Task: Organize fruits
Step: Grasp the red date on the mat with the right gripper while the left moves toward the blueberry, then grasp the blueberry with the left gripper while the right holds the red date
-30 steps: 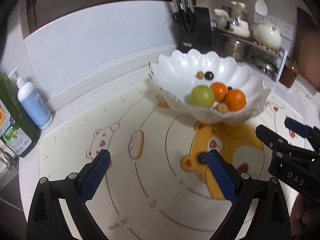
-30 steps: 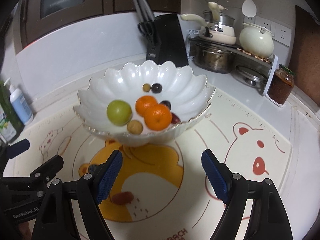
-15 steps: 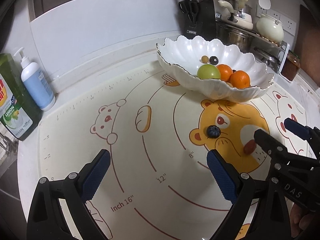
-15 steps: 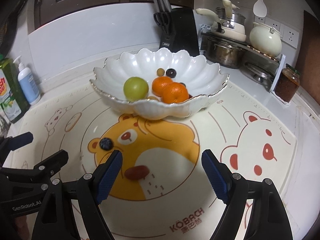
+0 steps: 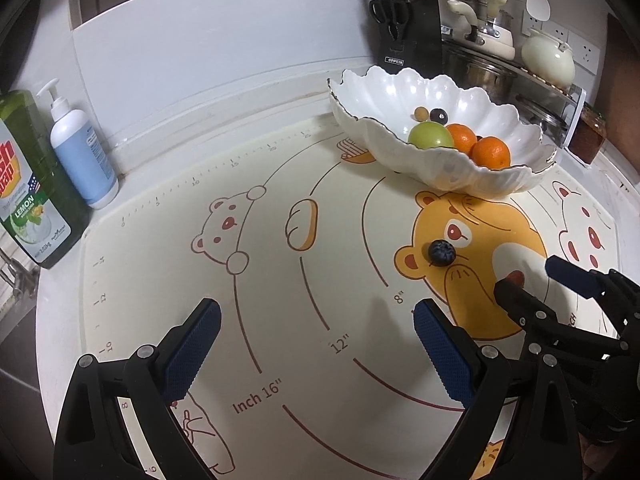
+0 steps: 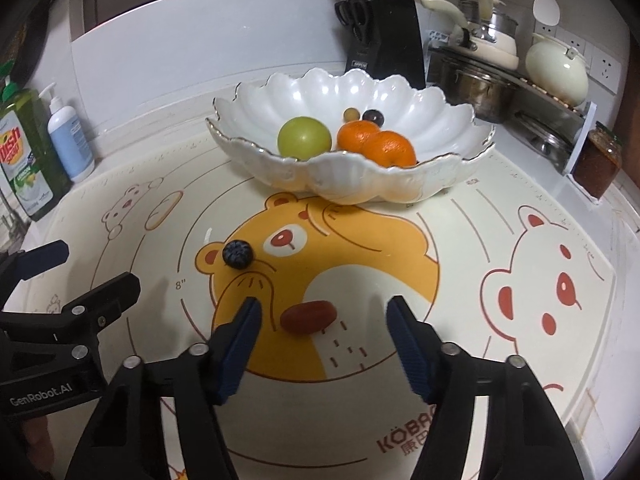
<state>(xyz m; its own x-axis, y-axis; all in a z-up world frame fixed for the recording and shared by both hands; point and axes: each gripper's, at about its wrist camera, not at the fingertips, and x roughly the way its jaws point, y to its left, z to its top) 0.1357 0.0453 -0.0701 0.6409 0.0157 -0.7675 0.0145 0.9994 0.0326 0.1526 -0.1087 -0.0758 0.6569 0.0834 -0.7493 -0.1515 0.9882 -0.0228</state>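
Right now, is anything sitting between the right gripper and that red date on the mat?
Nothing visible. The red date lies between the closing fingers of the right gripper, not yet pinched; the blueberry sits off to the left.

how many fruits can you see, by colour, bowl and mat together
orange: 2
green: 1
tan, small: 1
dark, small, in the bowl: 1
blue-black berry on the mat: 1
red, oblong, on the mat: 1
total: 7

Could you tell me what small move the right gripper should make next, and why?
Probably ease the right gripper slightly forward and down so its closing fingers bracket the red date. The date lies on the mat just ahead of the tips, untouched, while most fruit already sits in the white bowl.
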